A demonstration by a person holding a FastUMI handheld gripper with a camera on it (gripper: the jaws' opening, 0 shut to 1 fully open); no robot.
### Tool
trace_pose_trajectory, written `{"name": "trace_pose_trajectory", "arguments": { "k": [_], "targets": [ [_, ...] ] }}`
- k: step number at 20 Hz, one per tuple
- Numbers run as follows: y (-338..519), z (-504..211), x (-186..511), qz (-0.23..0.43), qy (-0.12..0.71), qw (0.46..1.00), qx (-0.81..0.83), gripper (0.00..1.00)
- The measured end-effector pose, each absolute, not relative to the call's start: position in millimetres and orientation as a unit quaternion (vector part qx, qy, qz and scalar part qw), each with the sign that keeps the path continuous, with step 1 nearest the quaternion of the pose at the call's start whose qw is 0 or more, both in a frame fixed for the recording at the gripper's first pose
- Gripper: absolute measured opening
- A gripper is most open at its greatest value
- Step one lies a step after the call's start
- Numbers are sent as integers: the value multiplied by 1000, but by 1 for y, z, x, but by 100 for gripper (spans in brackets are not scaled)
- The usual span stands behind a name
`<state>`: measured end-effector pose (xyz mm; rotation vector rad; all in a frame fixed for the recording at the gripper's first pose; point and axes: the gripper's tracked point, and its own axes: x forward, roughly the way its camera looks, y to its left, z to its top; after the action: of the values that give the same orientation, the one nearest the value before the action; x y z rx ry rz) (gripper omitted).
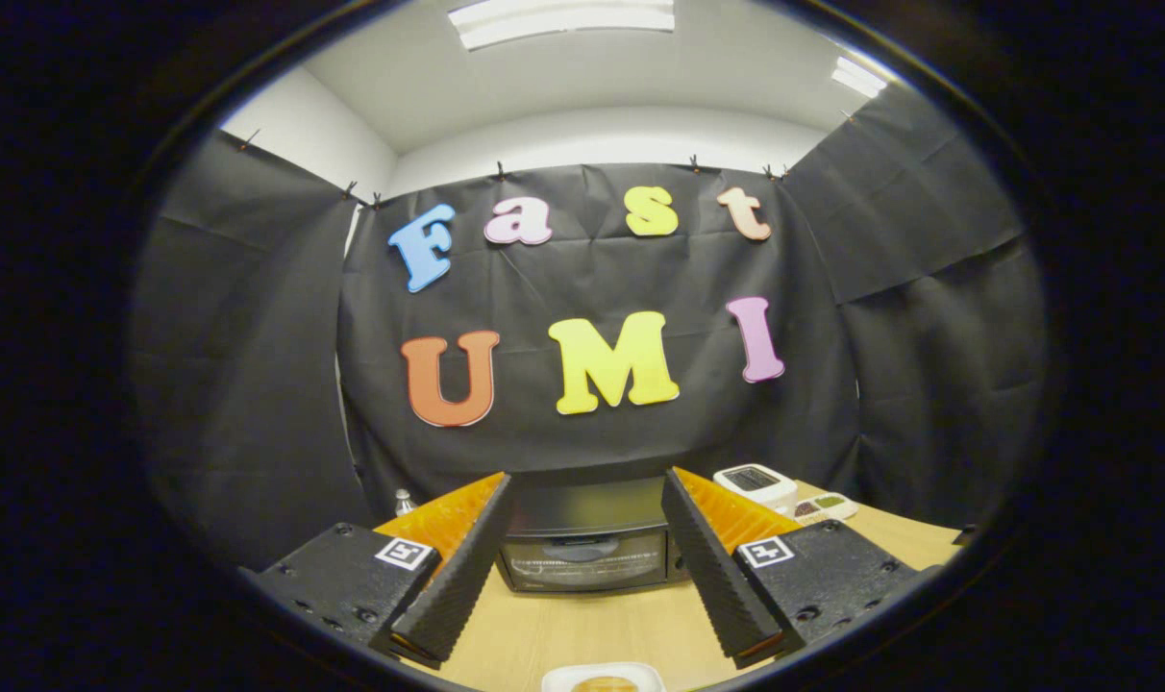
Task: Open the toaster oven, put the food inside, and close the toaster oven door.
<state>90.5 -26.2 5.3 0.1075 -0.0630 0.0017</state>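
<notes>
One toaster oven (587, 543) is sitting at the far end of the wooden table (592, 625), its door shut, right against the black cloth wall. Framing it on both sides, the gripper (587, 514) is hovering with its fingers spread wide, gripping nothing. Between the fingers and nearer than the oven, a white plate (604, 676) is showing at the table's near edge, carrying something golden-brown, the food (604, 684). Off beyond the right finger, a small white device (756, 482) is resting beside a little white tray (826, 506) with dark and green bits inside. Beyond the left finger, a small bottle top (405, 500) is peeking up.
</notes>
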Motion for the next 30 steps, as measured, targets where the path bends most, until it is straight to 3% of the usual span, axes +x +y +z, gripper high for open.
{"name": "trace_pose_trajectory", "arguments": {
  "k": [11, 18, 24, 30],
  "targets": [
    [-6, -48, 210, -7, 31, 999, -7, 100],
    [16, -105, 277, 25, 86, 996, 9, 100],
    [9, -167, 318, 10, 165, 986, -1, 100],
    [8, -193, 336, 4, 194, 981, -9, 100]
  ]
}}
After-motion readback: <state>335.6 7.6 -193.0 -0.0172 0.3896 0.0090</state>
